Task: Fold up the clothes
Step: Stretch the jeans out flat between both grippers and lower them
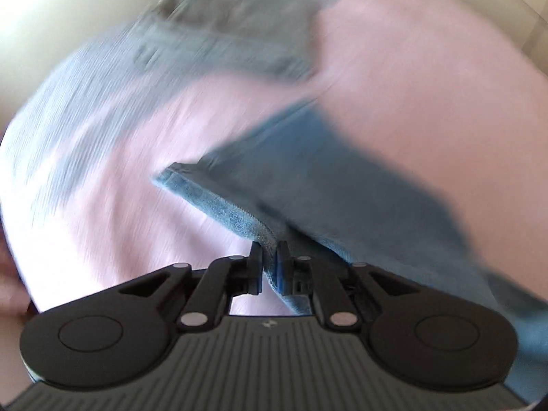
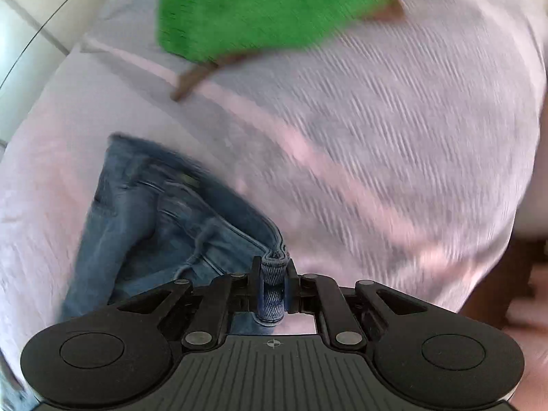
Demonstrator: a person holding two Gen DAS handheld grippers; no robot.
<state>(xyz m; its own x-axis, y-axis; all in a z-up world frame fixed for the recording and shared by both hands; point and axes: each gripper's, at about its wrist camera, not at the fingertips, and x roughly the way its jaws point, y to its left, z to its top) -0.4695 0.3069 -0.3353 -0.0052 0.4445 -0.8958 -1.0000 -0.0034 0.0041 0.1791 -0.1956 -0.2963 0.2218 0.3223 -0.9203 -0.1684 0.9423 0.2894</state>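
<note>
A pair of blue jeans (image 1: pixel 328 178) is held above a pale pink sheet (image 1: pixel 120 233). My left gripper (image 1: pixel 269 257) is shut on a hem edge of the jeans, which stretch away up and to the right. In the right wrist view my right gripper (image 2: pixel 273 267) is shut on a folded denim edge, and the jeans (image 2: pixel 164 219) hang to the left of it with seams and a pocket showing. Both views are blurred by motion.
A grey garment (image 1: pixel 222 34) lies on the sheet at the back in the left wrist view. A green garment (image 2: pixel 267 10) lies at the far side of the pink sheet (image 2: pixel 394 130). A dark floor (image 2: pixel 513 274) shows at the right edge.
</note>
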